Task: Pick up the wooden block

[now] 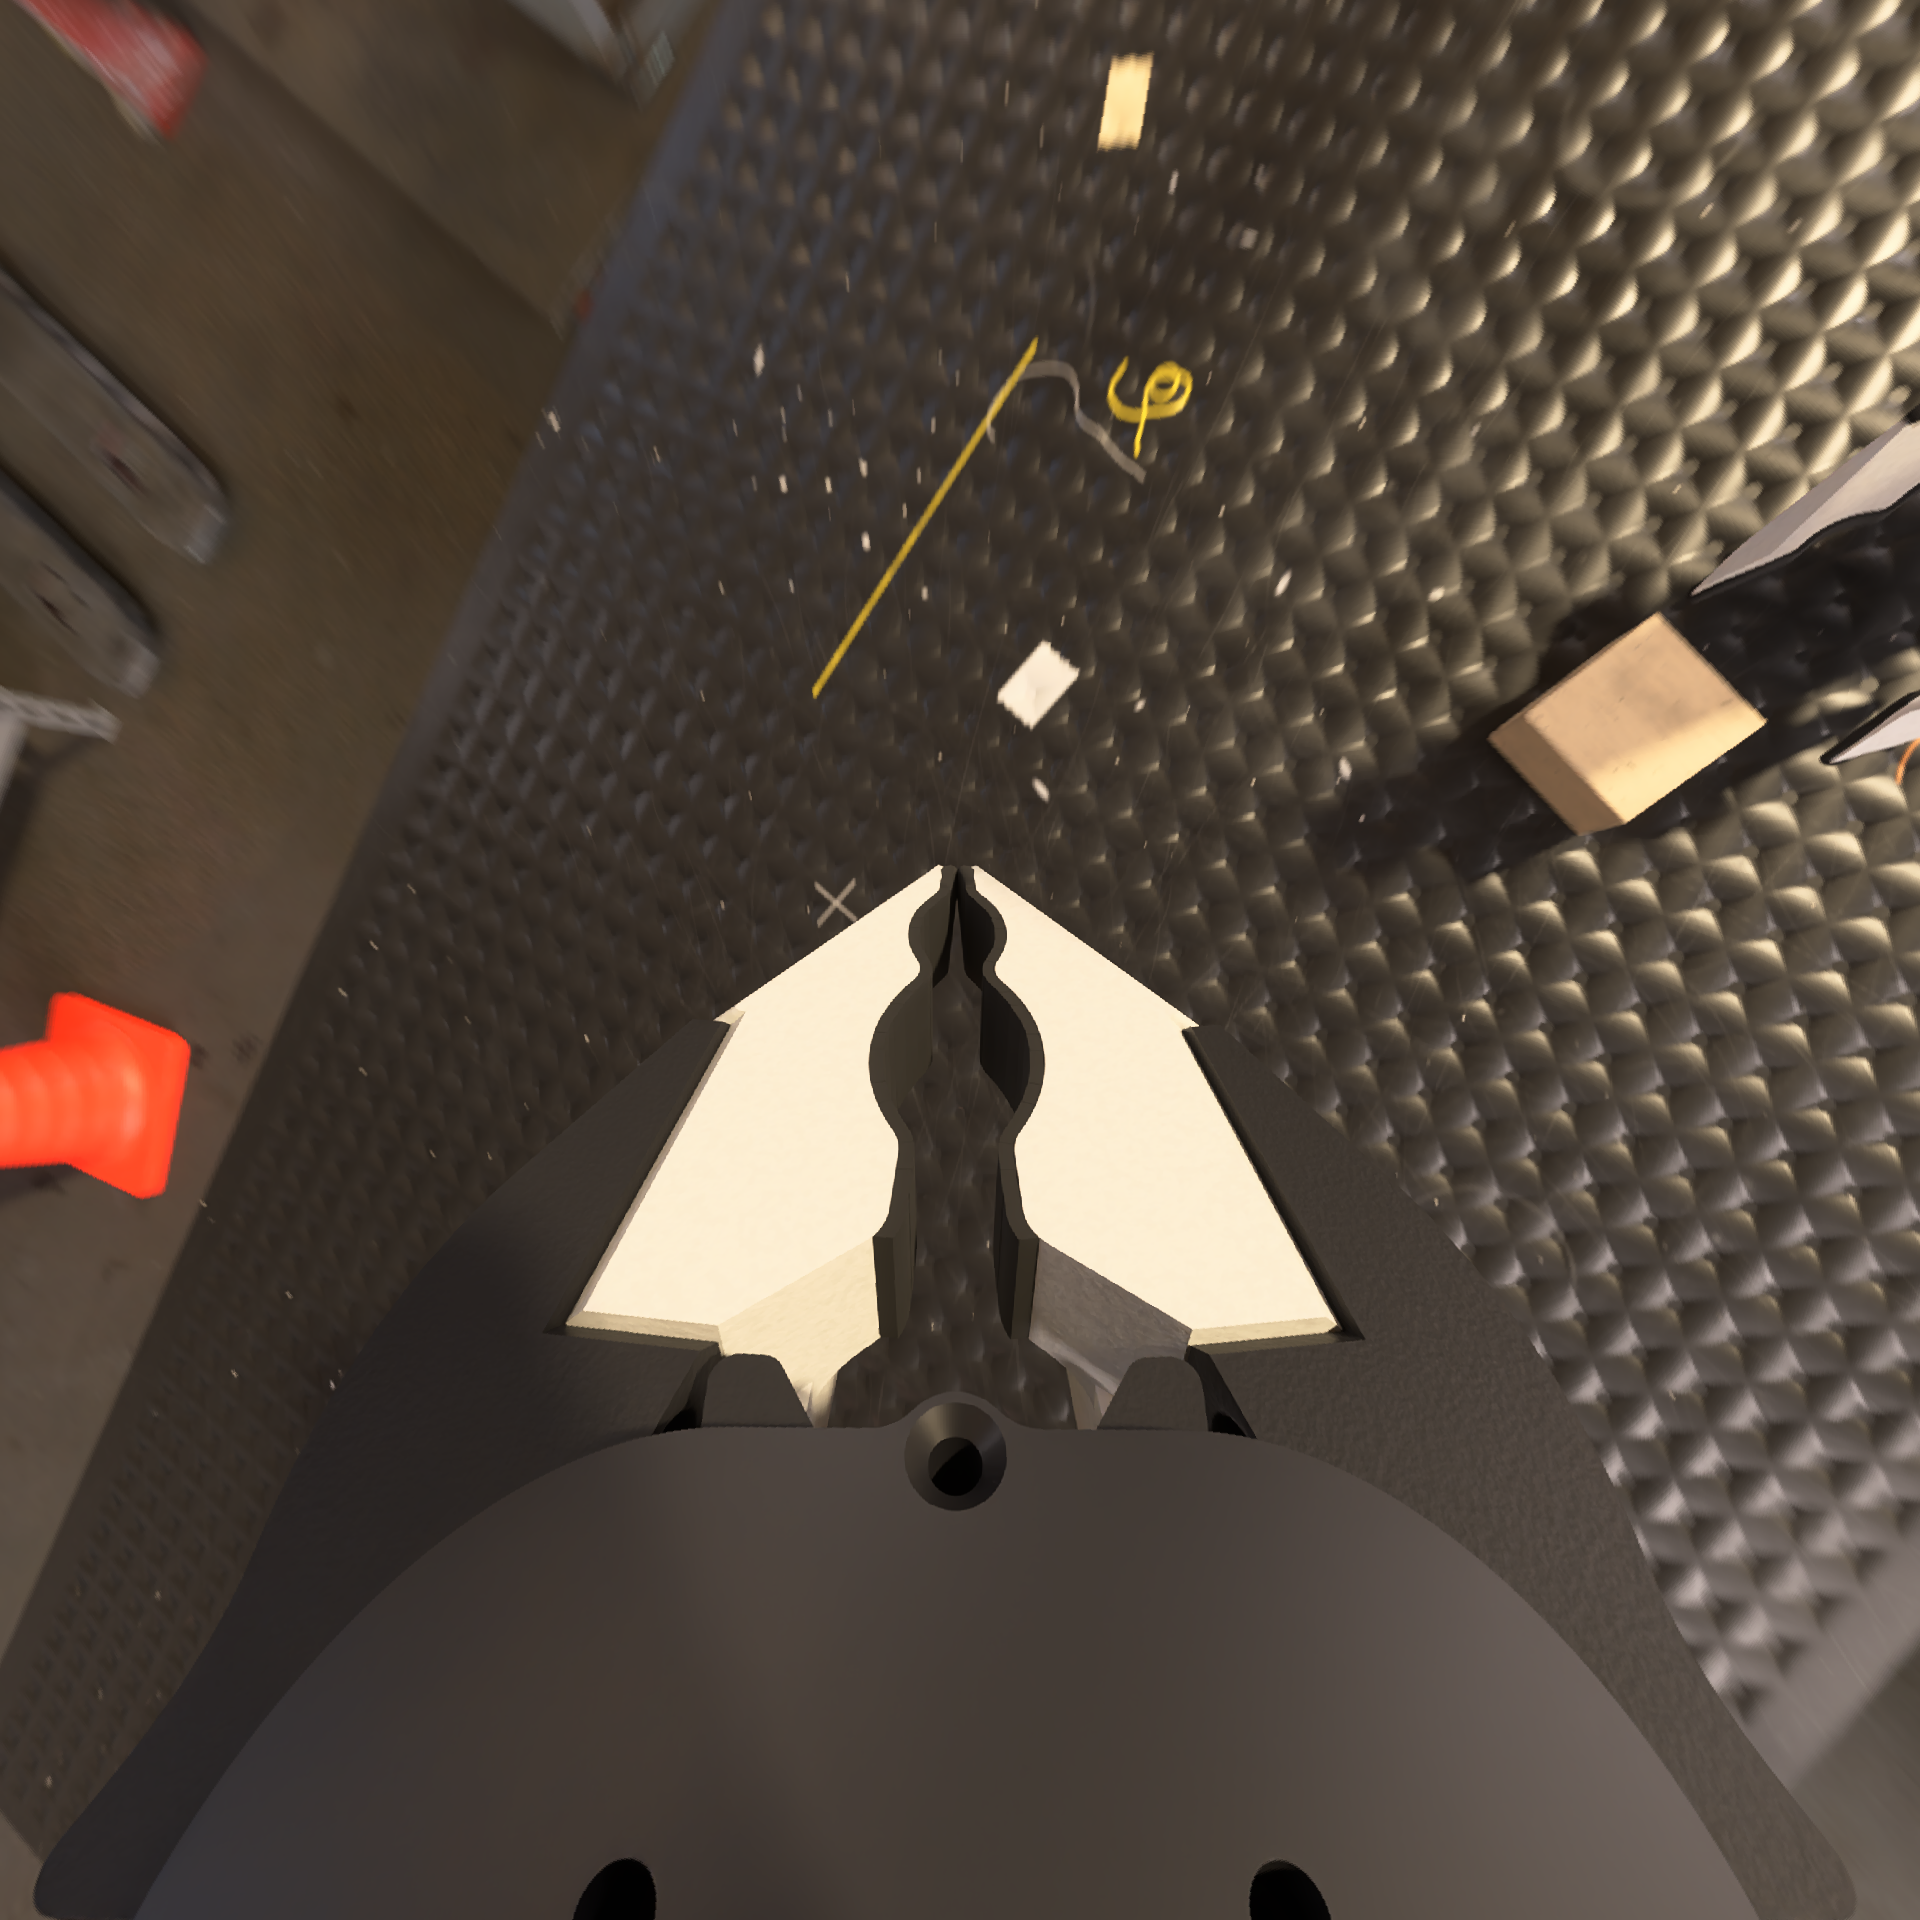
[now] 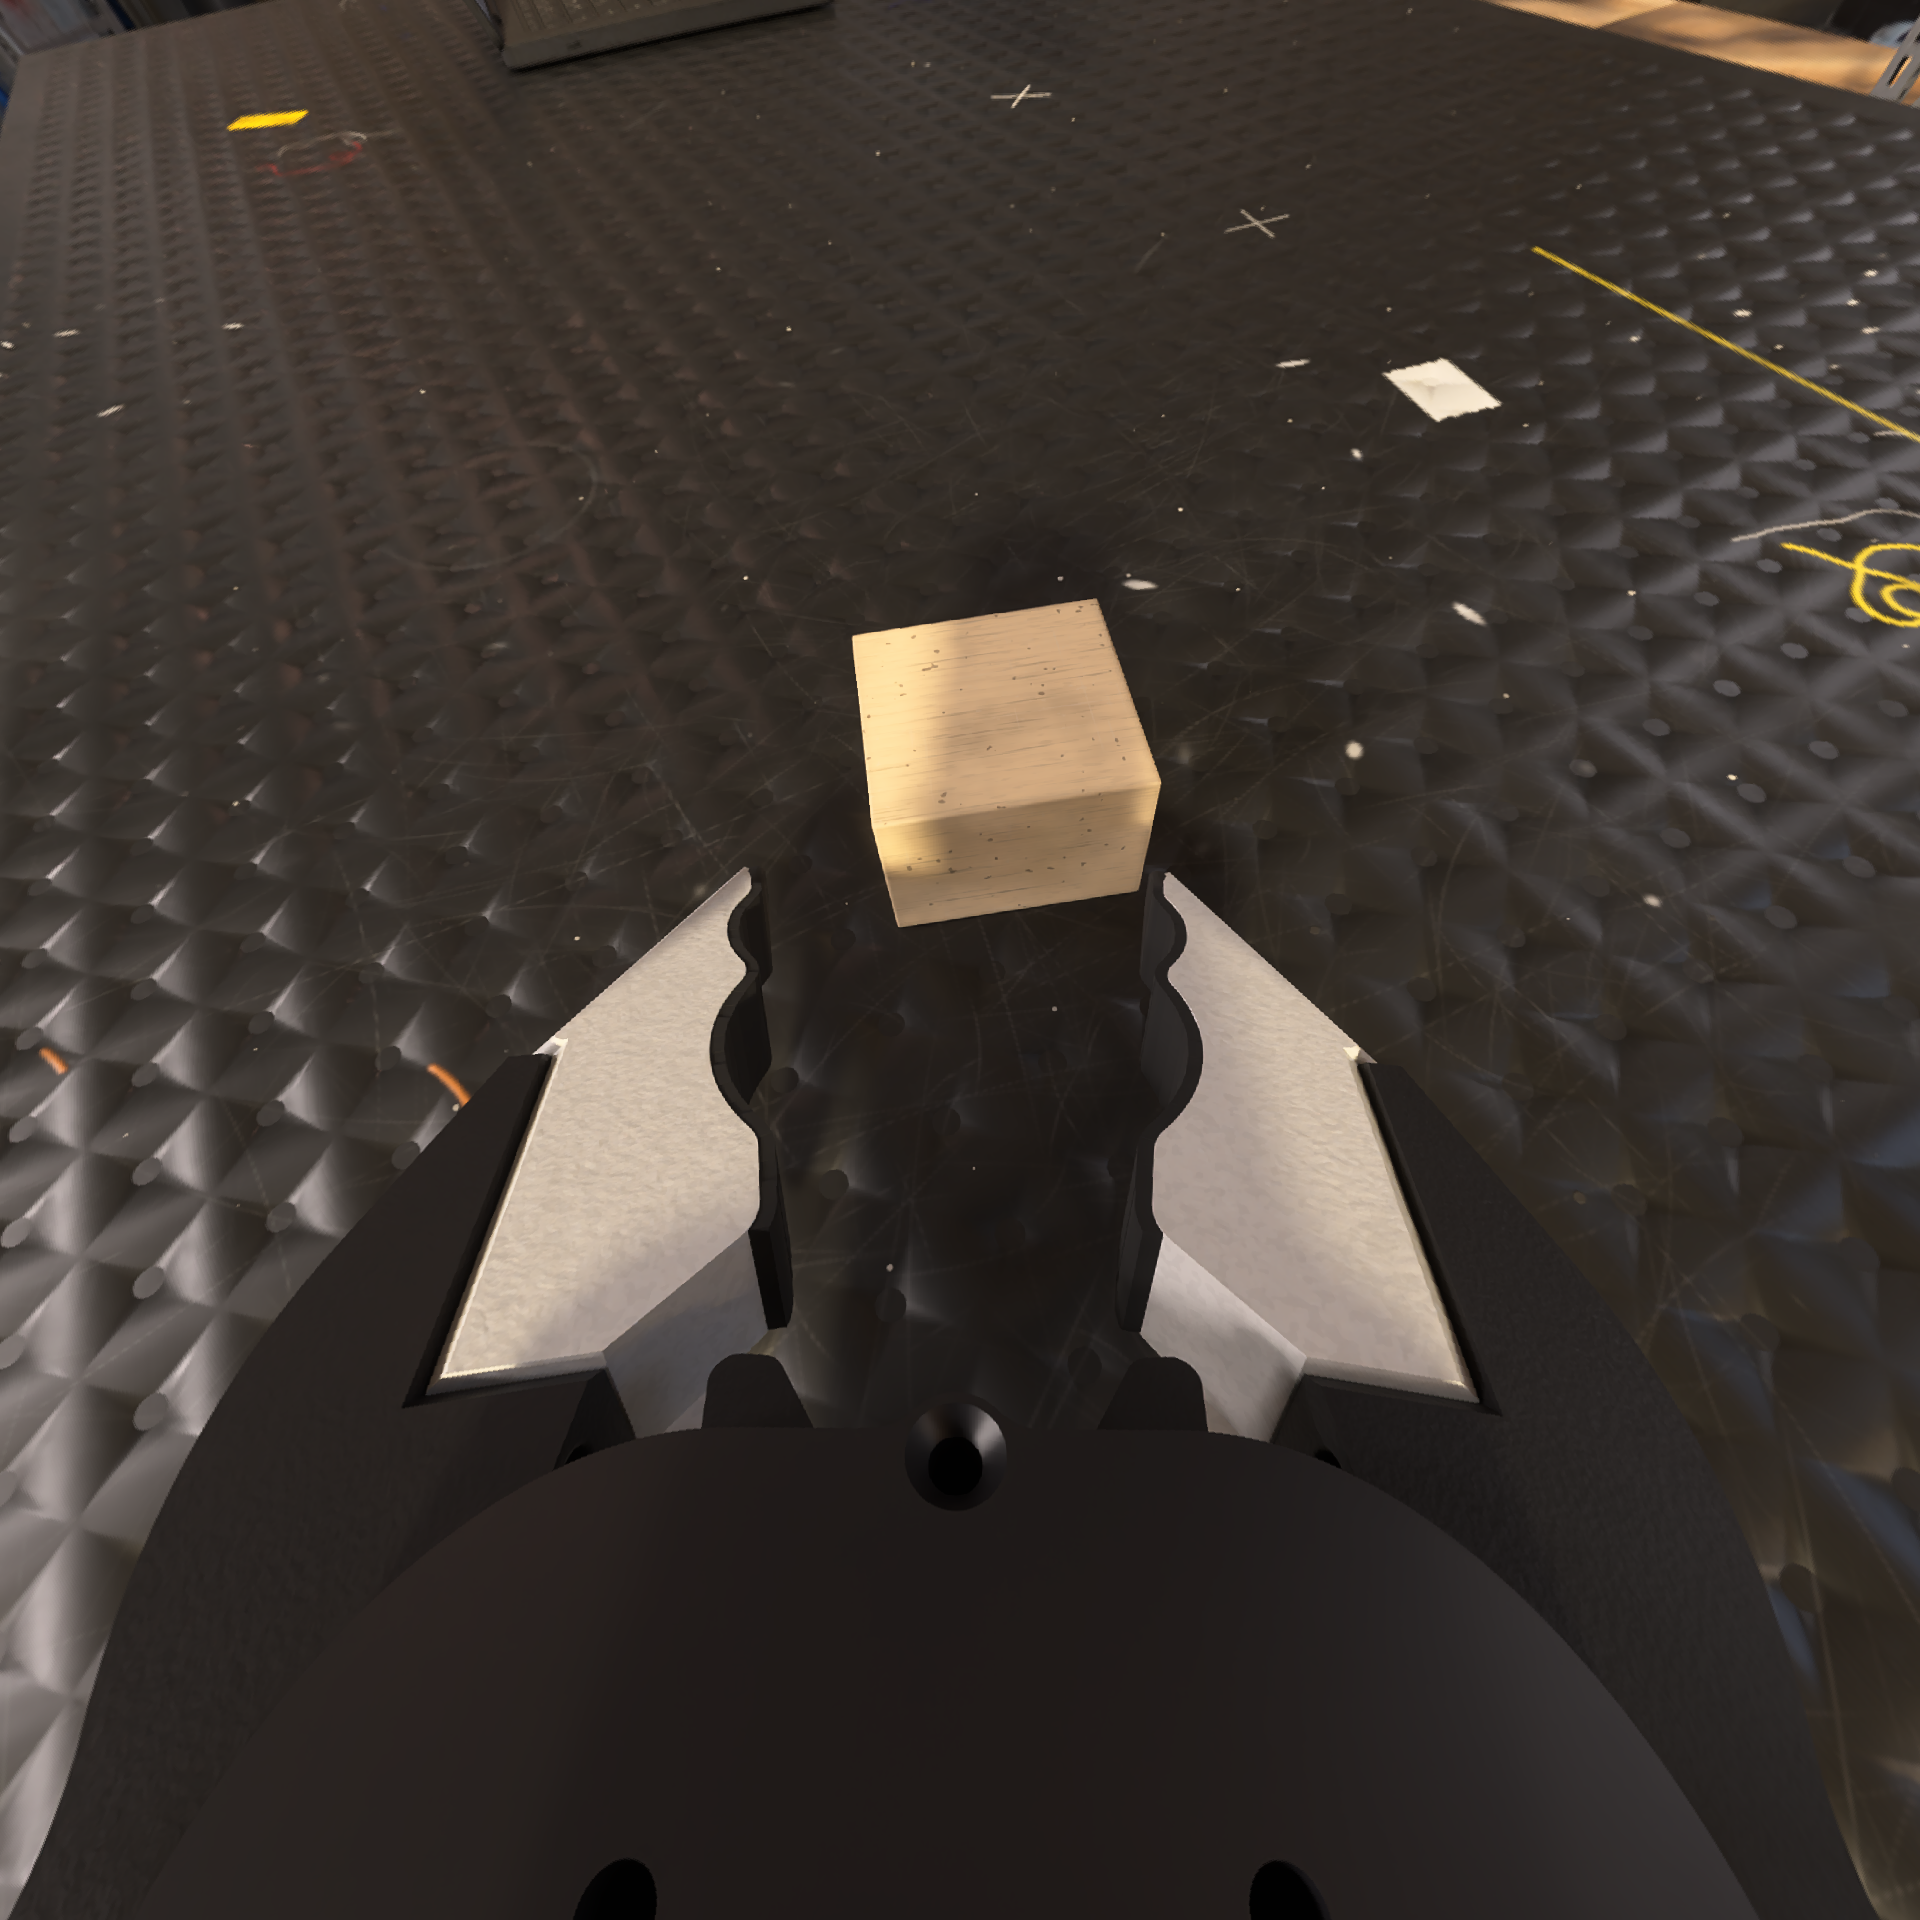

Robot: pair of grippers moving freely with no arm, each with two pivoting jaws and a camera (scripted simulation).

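Observation:
A pale wooden block [image 2: 1003, 753] sits on the dark textured mat [image 2: 416, 520], just beyond my right gripper's fingertips. My right gripper [image 2: 951, 883] is open and empty, its jaws spread about as wide as the block, which lies centred ahead of the gap. In the left wrist view the block [image 1: 1626, 722] lies at the far right, with the right gripper's fingers [image 1: 1829, 520] beside it. My left gripper [image 1: 956, 873] is shut and empty, fingertips touching, well to the left of the block.
On the mat lie a white paper scrap [image 1: 1039, 683], a yellow line [image 1: 925, 520], a yellow scribble [image 1: 1148, 395] and a pale tape piece [image 1: 1124, 101]. An orange ribbed object [image 1: 88, 1096] and grey parts [image 1: 114, 457] lie off the mat's left edge. A flat grey device [image 2: 644, 26] lies far back.

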